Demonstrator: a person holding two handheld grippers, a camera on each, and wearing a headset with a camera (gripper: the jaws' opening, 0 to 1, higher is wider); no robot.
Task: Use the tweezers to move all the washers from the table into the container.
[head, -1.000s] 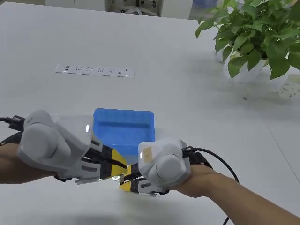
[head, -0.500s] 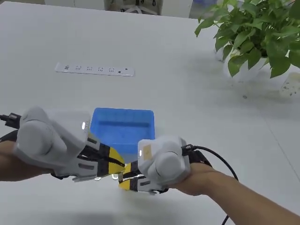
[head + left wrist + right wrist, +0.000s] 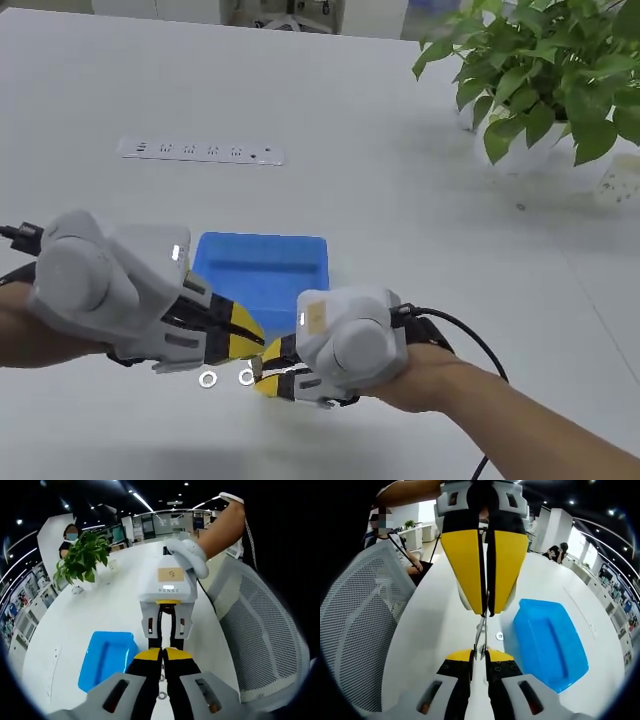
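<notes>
Nearest the person, the right gripper (image 3: 264,384) points left and the left gripper (image 3: 256,346) points right, their yellow jaw tips almost meeting over the table (image 3: 420,230). In the right gripper view the right gripper's jaws stand narrow, pinched on the thin metal tweezers (image 3: 479,639), which rise from between them to the tips of the left gripper facing it. The left gripper's jaws are drawn together with only a dark slit between them; the tweezers' far end reaches that slit, but whether it is clamped there cannot be told. A black cable (image 3: 468,342) runs back from the right gripper along the person's forearm.

Two washers lie flat on the table just below the meeting jaws: the left washer (image 3: 207,379) under the left gripper's jaws, and the right washer (image 3: 246,377) just beside the right gripper's tips. They are near each other but apart, and both are outside the blue container (image 3: 262,272), which sits just beyond the grippers.

Farther off on the left lies a white power strip (image 3: 200,151). At the far right stands a potted plant (image 3: 540,70)
</notes>
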